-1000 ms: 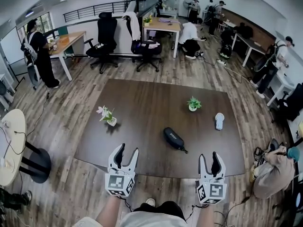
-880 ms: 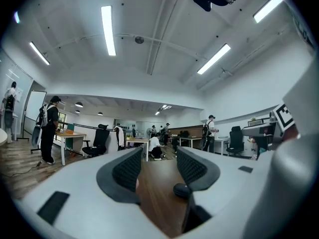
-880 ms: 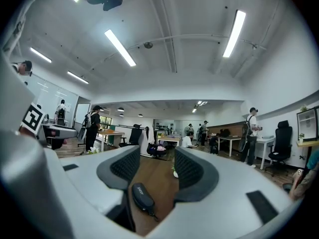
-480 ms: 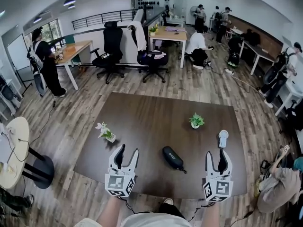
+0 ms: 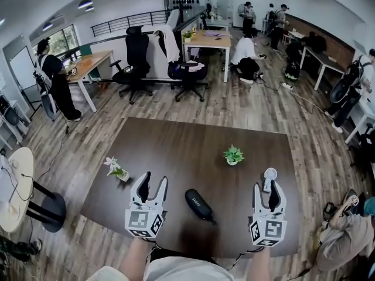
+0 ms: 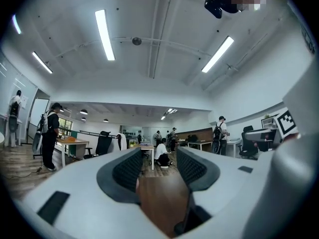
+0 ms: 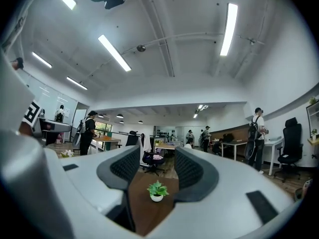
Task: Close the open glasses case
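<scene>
Head view looks steeply down on the worktop; both gripper views skim level across it toward the far desk.

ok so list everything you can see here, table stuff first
table: one, dark brown, centre
glasses case: one, black, near front edge, between the grippers
potted plant: one, green in white pot, right of centre
flowering plant: one, pale blooms, left side
small white object: one, right side, beyond right gripper's tips
office chairs: two, black, behind table
people: several, around the room beyond
left gripper: white, open, empty
right gripper: white, open, empty
</scene>
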Action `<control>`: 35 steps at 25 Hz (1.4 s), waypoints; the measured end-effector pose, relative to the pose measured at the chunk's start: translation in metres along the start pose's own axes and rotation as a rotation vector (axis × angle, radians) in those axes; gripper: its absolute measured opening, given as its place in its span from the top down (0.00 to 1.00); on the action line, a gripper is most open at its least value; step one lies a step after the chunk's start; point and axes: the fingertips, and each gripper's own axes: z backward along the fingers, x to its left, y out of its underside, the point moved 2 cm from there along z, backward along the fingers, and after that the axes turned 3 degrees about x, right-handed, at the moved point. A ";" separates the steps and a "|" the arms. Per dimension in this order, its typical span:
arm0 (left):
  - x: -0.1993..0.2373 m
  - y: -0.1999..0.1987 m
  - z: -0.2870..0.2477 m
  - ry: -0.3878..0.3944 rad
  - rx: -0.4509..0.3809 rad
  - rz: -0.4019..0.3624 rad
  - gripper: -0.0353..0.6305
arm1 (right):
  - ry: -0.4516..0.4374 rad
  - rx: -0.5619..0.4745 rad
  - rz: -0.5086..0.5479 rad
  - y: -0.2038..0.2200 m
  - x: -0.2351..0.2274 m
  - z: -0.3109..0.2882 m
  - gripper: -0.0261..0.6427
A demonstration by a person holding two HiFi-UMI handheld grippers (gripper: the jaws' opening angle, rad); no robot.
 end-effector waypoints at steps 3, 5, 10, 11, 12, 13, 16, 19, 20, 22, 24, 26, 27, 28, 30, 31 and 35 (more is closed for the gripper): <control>-0.007 0.003 -0.010 -0.003 0.001 -0.015 0.61 | -0.002 0.004 -0.001 0.003 -0.013 -0.007 0.63; -0.007 0.005 -0.014 -0.001 -0.008 -0.027 0.61 | -0.001 -0.006 -0.001 0.005 -0.017 -0.012 0.63; -0.002 0.015 -0.028 0.021 -0.013 -0.012 0.61 | -0.005 -0.008 -0.015 0.018 -0.007 -0.025 0.64; -0.001 0.016 -0.029 0.022 -0.011 -0.013 0.61 | -0.013 -0.002 -0.010 0.020 -0.003 -0.026 0.64; -0.001 0.017 -0.029 0.023 -0.012 -0.014 0.61 | -0.021 0.003 -0.005 0.021 0.000 -0.028 0.64; 0.000 0.018 -0.030 0.024 -0.012 -0.016 0.61 | -0.025 0.005 -0.001 0.021 0.003 -0.031 0.64; 0.002 0.019 -0.033 0.031 -0.014 -0.013 0.61 | -0.025 0.004 -0.004 0.019 0.006 -0.037 0.64; 0.004 0.022 -0.036 0.033 -0.011 -0.011 0.61 | -0.039 0.010 0.003 0.020 0.012 -0.044 0.64; 0.005 0.024 -0.036 0.030 -0.008 -0.011 0.61 | -0.046 0.014 0.008 0.022 0.015 -0.046 0.64; 0.008 0.028 -0.035 0.023 -0.004 -0.005 0.61 | -0.062 0.022 0.017 0.023 0.021 -0.050 0.64; 0.010 0.031 -0.034 0.018 -0.001 0.001 0.61 | -0.082 0.024 0.022 0.024 0.028 -0.054 0.64; 0.011 0.036 -0.031 0.014 0.007 0.003 0.61 | -0.110 0.025 0.025 0.025 0.037 -0.056 0.64; 0.012 0.039 -0.028 0.011 0.015 0.003 0.61 | -0.125 0.029 0.025 0.026 0.043 -0.056 0.64; 0.012 0.043 -0.026 0.007 0.023 0.002 0.61 | -0.140 0.037 0.025 0.029 0.049 -0.056 0.64; 0.013 0.052 -0.020 -0.002 0.042 0.002 0.61 | -0.171 0.055 0.036 0.034 0.061 -0.055 0.64; 0.014 0.056 -0.018 -0.006 0.050 0.003 0.61 | -0.188 0.064 0.044 0.038 0.067 -0.055 0.64; 0.014 0.077 -0.006 -0.014 0.095 0.011 0.61 | -0.275 0.130 0.029 0.064 0.097 -0.052 0.64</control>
